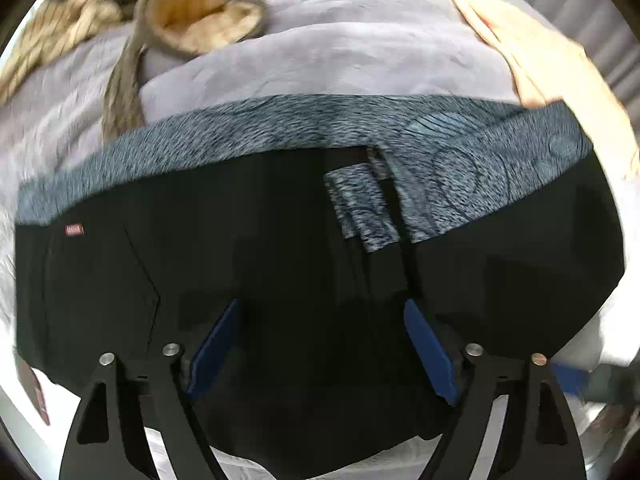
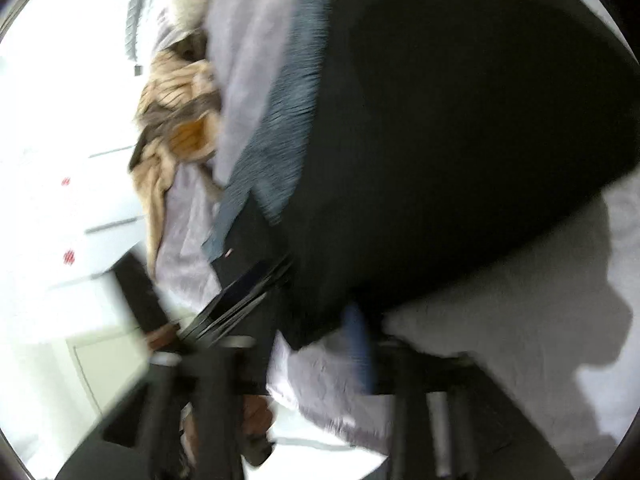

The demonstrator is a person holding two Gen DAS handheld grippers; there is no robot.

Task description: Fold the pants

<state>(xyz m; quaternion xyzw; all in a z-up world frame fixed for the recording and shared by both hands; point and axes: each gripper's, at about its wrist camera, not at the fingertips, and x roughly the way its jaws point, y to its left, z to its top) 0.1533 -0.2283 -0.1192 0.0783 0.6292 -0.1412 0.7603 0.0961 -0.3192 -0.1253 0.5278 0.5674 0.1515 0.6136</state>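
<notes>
Left gripper jaws spread over black fleece-lined pants; right gripper grip unclear; pinch near hem squarely, fold toward waistband.

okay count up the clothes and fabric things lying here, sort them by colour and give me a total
Black with blue-grey lining: 1, the pants
Tan and brown: 1, a fleece-lined garment
Peach: 1, a cloth
Lavender-grey: 1, the bed cover underneath them all
Total: 4
</notes>
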